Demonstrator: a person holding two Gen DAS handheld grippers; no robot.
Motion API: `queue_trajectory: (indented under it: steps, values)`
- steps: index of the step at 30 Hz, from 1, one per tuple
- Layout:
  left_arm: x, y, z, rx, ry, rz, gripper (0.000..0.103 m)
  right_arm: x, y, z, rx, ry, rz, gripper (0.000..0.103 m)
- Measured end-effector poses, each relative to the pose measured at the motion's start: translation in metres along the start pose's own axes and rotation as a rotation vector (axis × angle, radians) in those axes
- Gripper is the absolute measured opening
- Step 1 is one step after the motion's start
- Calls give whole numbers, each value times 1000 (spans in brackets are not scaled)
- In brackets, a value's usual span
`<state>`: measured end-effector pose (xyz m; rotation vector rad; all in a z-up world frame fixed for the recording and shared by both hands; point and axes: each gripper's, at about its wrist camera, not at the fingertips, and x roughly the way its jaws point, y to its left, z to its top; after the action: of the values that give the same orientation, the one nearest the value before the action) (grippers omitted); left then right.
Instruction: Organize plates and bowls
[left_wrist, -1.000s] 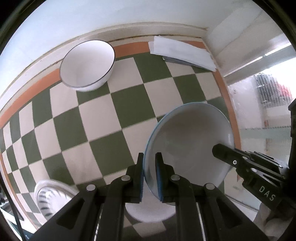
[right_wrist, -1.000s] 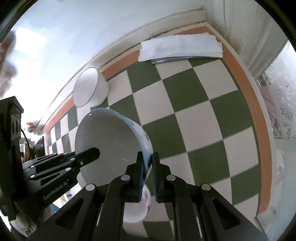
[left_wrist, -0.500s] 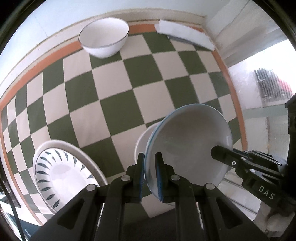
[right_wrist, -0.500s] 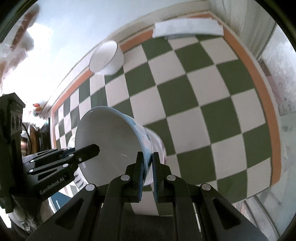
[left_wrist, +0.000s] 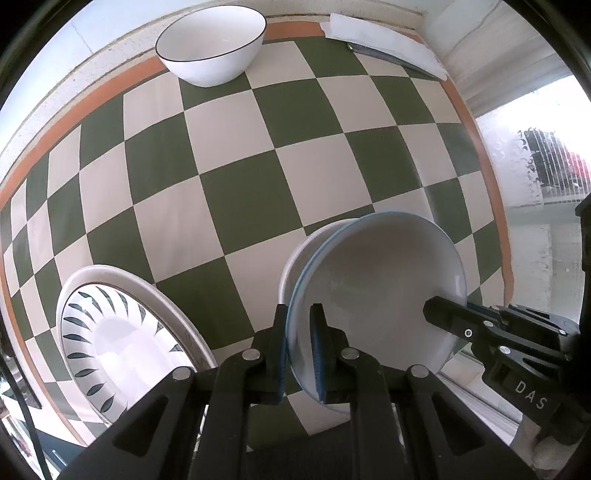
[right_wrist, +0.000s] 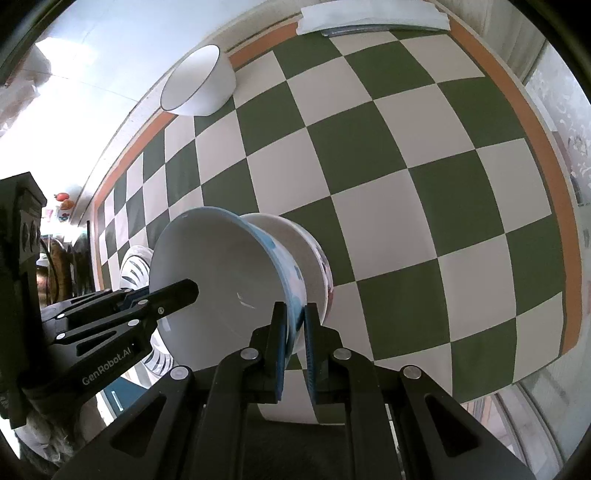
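Both grippers hold one blue-rimmed white bowl (left_wrist: 373, 291) by opposite sides of its rim. My left gripper (left_wrist: 298, 354) is shut on its near rim; my right gripper (right_wrist: 294, 347) is shut on the other side, and shows in the left wrist view (left_wrist: 491, 332). The bowl (right_wrist: 221, 280) is tilted and nested against a second white bowl with a pink pattern (right_wrist: 310, 258) below it. A plate with dark leaf marks (left_wrist: 122, 332) lies at the left. A black-rimmed white bowl (left_wrist: 212, 48) stands at the far edge.
The green and white checked tablecloth (left_wrist: 236, 199) has an orange border. A folded white cloth (left_wrist: 384, 40) over a dark flat item lies at the far right corner. A wall runs behind; a window is to the right.
Both grippers have drawn back and up with the blue-rimmed bowl; more table shows, and the patterned plate and second bowl have come into view beneath.
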<state>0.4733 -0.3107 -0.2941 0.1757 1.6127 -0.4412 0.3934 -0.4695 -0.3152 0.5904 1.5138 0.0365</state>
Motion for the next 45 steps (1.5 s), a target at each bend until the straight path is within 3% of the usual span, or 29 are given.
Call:
queue_trajectory:
  steps: [26,32,38,40,42,45]
  values:
    - [20,4,1,-14,40,22,10,21,0,13,-12,66,-27,13]
    - [3,15,4,-41,15,-1,10,15,-5,19,0,75,1,13]
    - [-29,47,22,-132,-54,-33,13,-12,-6,37,17,35,19,13]
    - [-37,63,36,-177,-84,-37,20,-22,0,50,1,13,31,17]
    - [-38,78,51,-219,-94,-39,22,-29,8,69,-15,-19,50,33]
    - [-38,104,76,-303,-118,-67,22,-32,24,102,-45,-54,87,39]
